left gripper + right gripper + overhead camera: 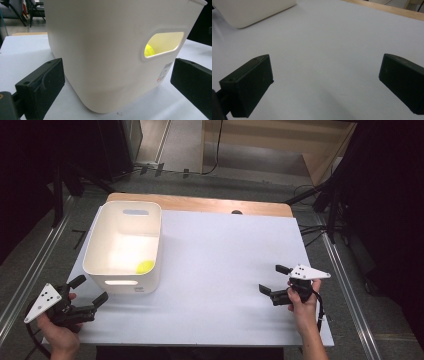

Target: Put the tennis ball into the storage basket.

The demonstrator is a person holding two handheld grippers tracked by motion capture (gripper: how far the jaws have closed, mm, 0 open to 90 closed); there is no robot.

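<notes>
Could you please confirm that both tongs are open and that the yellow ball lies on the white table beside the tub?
Not quite. The yellow ball lies inside the white tub, not beside it on the table; the high view shows this. The left tongs and right tongs are indeed open.
</notes>
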